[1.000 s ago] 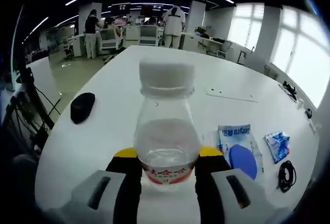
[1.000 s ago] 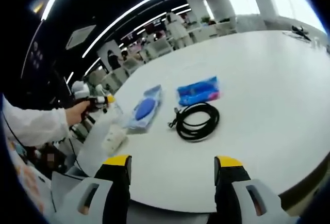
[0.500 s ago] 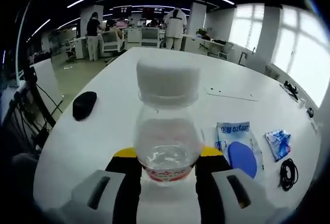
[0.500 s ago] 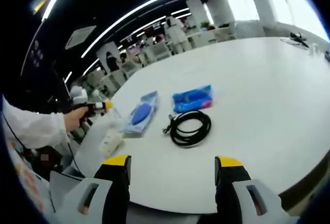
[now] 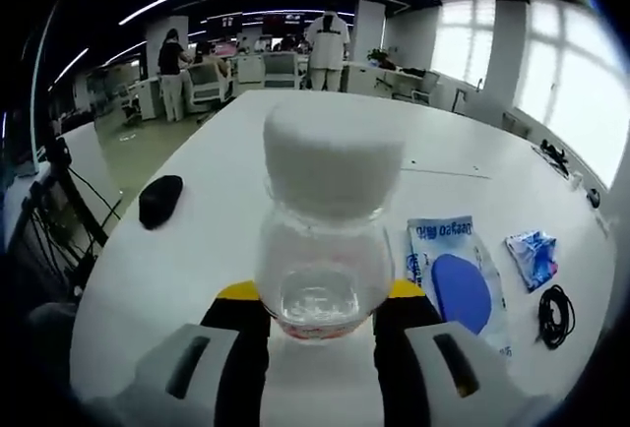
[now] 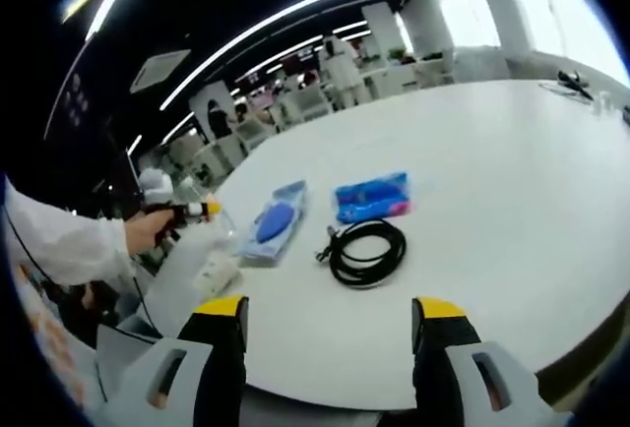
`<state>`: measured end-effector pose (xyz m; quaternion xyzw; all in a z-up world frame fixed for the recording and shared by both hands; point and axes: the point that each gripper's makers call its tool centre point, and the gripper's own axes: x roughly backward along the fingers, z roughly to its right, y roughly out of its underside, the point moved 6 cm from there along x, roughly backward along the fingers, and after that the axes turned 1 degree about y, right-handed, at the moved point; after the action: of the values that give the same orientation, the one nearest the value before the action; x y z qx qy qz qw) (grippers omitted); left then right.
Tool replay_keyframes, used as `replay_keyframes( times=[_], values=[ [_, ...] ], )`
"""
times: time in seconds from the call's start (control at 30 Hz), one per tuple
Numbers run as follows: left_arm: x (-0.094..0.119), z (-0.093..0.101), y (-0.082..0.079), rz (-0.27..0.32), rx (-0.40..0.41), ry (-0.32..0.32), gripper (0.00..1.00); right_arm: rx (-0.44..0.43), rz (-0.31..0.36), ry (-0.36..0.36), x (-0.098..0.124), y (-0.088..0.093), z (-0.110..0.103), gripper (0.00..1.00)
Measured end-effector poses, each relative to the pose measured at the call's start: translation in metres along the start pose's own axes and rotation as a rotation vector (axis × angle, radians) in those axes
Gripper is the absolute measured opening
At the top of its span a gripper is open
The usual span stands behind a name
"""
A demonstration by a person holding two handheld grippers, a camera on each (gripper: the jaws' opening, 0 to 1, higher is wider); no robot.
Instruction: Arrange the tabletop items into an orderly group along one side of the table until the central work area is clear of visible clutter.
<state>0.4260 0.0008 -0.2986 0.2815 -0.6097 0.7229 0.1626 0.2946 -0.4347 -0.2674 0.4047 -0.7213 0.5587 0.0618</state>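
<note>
Bottle point(image 5: 323, 240) sits clamped between the yellow-tipped jaws of my left gripper point(image 5: 320, 299), white cap up, over the near edge of the white table point(image 5: 217, 201). Left gripper view adds a black mouse point(image 5: 160, 200) well to the bottle's left. Right gripper point(image 6: 330, 314) jaws stand wide with nothing between them; its view shows the blue packet point(image 6: 275, 220), blue wrapper point(image 6: 372, 197) and black cable coil point(image 6: 365, 249) close together, plus a sleeved hand point(image 6: 148, 232) holding the left gripper. Since half a second ago the bottle looks tipped slightly nearer the camera, possibly. Far half of the table is bare.
</note>
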Motion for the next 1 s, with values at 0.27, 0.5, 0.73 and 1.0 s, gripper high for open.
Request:
replay_keyframes(
  times=[0.27,0.5,0.73,1.0],
  values=[
    [0.002,0.0,0.003,-0.01,0.006,0.008,0.4,-0.004,0.007,0.008,0.005,-0.001,0.002,0.68],
    [0.006,-0.003,-0.01,0.07,0.029,0.025,0.63,-0.003,0.013,0.006,0.007,-0.002,0.001,0.68],
    [0.008,-0.004,-0.016,0.094,0.023,0.076,0.7,0.0,0.013,-0.007,0.007,-0.001,-0.003,0.68],
    [0.02,-0.007,-0.016,0.115,0.01,0.116,0.72,0.015,0.013,-0.03,0.005,-0.004,-0.008,0.67]
  ],
)
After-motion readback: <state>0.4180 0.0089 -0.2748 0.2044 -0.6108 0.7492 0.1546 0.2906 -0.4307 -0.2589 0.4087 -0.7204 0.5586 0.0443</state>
